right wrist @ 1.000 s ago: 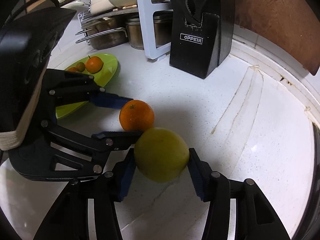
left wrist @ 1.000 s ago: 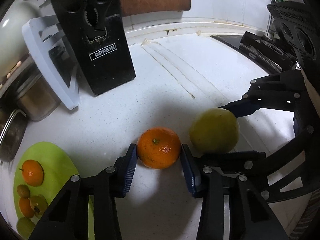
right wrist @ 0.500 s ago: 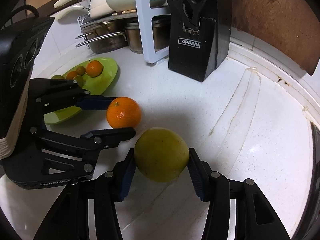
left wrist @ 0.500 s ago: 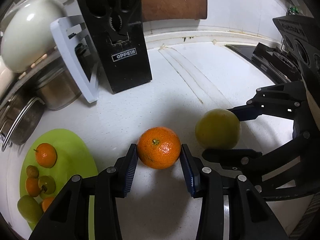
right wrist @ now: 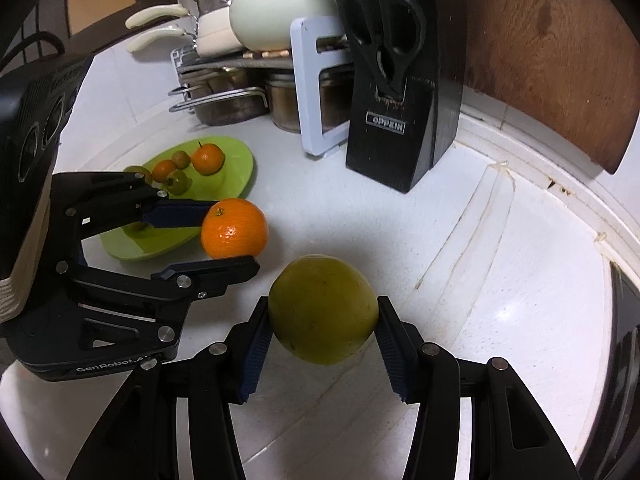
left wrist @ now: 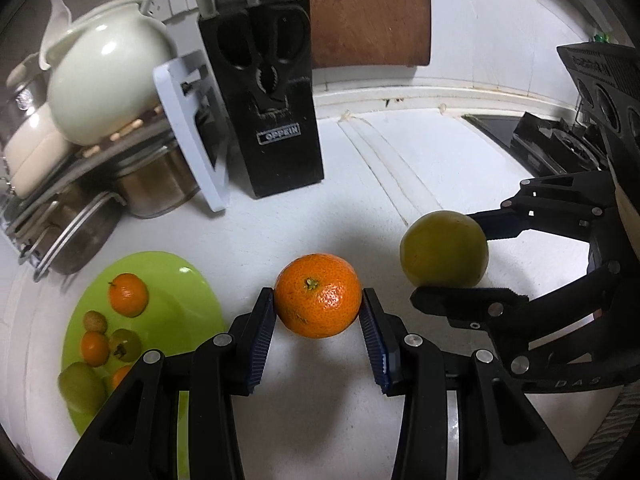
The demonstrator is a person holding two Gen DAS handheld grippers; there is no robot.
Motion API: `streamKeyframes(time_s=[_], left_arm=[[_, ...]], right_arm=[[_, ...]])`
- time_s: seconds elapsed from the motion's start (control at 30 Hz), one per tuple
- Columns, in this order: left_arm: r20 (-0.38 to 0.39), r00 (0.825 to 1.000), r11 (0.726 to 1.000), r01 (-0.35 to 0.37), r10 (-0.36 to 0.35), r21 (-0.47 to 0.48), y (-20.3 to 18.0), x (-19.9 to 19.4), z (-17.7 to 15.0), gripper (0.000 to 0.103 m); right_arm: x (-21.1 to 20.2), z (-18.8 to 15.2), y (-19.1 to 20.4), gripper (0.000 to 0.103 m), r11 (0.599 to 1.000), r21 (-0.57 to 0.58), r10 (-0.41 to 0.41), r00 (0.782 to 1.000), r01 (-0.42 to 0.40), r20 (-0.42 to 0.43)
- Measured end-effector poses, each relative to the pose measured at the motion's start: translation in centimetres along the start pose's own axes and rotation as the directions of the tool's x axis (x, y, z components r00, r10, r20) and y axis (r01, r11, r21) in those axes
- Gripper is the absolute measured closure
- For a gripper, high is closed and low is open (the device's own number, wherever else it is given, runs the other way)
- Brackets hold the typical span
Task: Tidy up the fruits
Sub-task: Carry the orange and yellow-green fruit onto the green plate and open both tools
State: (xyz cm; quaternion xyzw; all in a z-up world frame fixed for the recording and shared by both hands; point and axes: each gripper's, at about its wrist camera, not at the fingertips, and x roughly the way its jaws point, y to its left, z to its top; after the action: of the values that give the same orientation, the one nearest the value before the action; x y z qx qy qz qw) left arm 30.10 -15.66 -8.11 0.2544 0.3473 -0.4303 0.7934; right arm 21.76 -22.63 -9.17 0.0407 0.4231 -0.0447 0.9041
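My left gripper (left wrist: 318, 334) is shut on an orange (left wrist: 318, 295) and holds it above the white counter; it also shows in the right wrist view (right wrist: 234, 228). My right gripper (right wrist: 323, 340) is shut on a large yellow-green fruit (right wrist: 323, 308), lifted off the counter, seen in the left wrist view (left wrist: 444, 249) to the right of the orange. A lime-green plate (left wrist: 176, 300) with several small fruits lies at the left, also in the right wrist view (right wrist: 236, 172).
A black knife block (left wrist: 276, 120) stands behind, with a white rack (left wrist: 192, 128), steel pots (left wrist: 80, 220) and a cream teapot (left wrist: 108, 84) to its left. A brown board (left wrist: 360, 12) leans on the wall. A stove edge (left wrist: 552, 144) is at right.
Both grippers have lifted their fruits off the counter and risen. The left gripper with the orange has shifted toward the green plate, which shows more fully now.
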Motion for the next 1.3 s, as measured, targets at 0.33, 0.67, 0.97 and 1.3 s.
streamKeyframes(time_s=[0.33,0.67,0.97,1.3], left_arm=[[0.053,0.996,0.992,-0.059,0.065,-0.114,0.6,-4.3,-0.1,0.061],[0.072,0.986,0.966,-0.134,0.153,-0.220,0.8,-8.7,-0.9,0.061],[0.073,0.970,0.926,-0.198,0.233,-0.320,1.7,-12.5,-2.3,0.061],[0.060,0.943,0.874,-0.277,0.327,-0.400,3.4,-15.0,-3.2,0.061]], right_arm=[[-3.0,1.1,1.0,0.052,0.999,-0.032,0.013,0.998,-0.011,0.069],[-5.6,1.8,2.4,0.052,0.997,-0.069,0.053,0.990,-0.044,0.131],[-7.1,2.3,4.7,0.052,0.989,-0.114,0.114,0.980,-0.096,0.165],[-6.6,3.7,7.1,0.052,0.976,-0.160,0.177,0.969,-0.150,0.171]])
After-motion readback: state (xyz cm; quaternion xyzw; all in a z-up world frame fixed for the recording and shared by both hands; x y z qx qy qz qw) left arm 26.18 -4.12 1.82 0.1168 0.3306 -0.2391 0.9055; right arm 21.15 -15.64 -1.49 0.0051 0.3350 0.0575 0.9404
